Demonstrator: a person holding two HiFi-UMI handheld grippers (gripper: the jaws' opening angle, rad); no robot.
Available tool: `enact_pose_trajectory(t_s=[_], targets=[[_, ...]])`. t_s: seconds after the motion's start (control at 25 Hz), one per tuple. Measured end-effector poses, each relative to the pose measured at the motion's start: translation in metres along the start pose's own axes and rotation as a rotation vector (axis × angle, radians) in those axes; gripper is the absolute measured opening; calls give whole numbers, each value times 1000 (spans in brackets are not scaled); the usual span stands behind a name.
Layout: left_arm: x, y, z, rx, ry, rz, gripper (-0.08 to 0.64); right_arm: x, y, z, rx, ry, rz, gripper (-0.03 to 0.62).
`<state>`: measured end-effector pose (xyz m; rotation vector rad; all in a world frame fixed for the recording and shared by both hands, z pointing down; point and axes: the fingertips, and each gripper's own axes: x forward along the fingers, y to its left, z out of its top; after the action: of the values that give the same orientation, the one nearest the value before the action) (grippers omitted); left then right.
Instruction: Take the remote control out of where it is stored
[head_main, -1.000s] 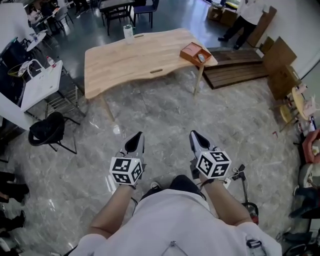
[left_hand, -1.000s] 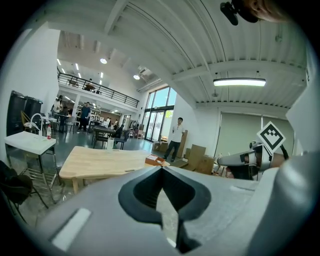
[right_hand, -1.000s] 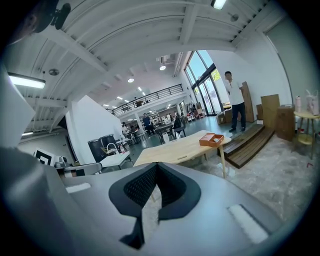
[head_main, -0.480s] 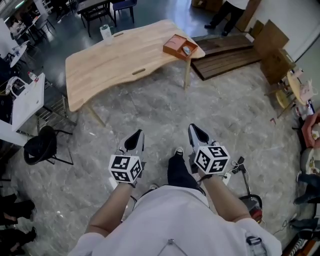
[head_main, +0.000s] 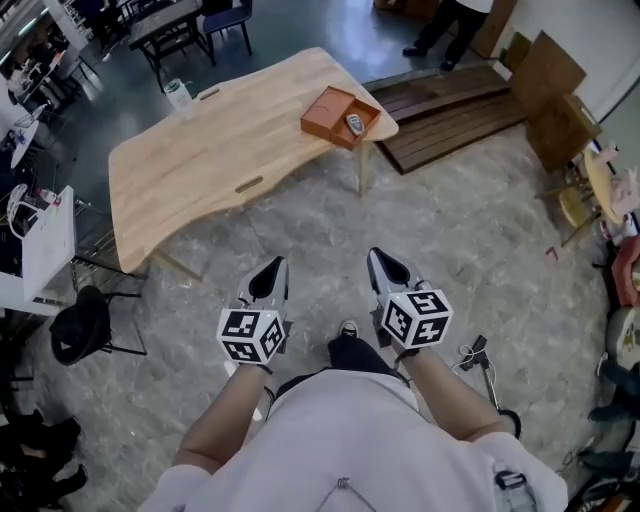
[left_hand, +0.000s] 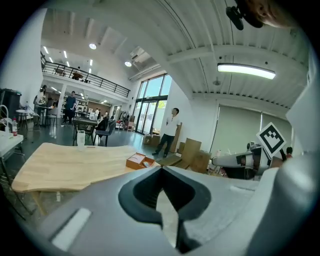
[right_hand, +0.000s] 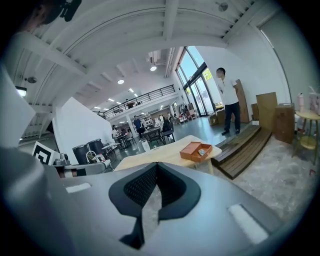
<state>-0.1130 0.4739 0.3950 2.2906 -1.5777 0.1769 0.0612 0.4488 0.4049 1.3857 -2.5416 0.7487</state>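
Note:
An open orange box (head_main: 338, 114) sits on the near right corner of a long wooden table (head_main: 200, 150), with a small grey remote control (head_main: 354, 123) lying inside it. The box also shows in the left gripper view (left_hand: 139, 161) and the right gripper view (right_hand: 196, 150). Both grippers hang over the stone floor, far short of the table. My left gripper (head_main: 271, 274) and my right gripper (head_main: 384, 264) are side by side, each shut with nothing between the jaws.
A clear cup (head_main: 178, 93) stands on the table's far side. Wooden platforms (head_main: 450, 105) and cardboard boxes (head_main: 560, 110) lie right of the table. A black chair (head_main: 85, 328) stands at the left, and a person (right_hand: 229, 100) stands beyond the platforms.
The table and box have slid left and somewhat closer in the head view as the person walks forward. Both grippers keep the same shut pose ahead of the body.

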Motion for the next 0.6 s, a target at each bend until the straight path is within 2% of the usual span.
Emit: enact_pose_trajectory(t_s=[0.36,0.6], targets=[[98,4,24,-5,32,35,0,68,-76,49,10,27,29,28],[150,21,36,-9,48,28,0,104,-106,73,32,17,1,28]])
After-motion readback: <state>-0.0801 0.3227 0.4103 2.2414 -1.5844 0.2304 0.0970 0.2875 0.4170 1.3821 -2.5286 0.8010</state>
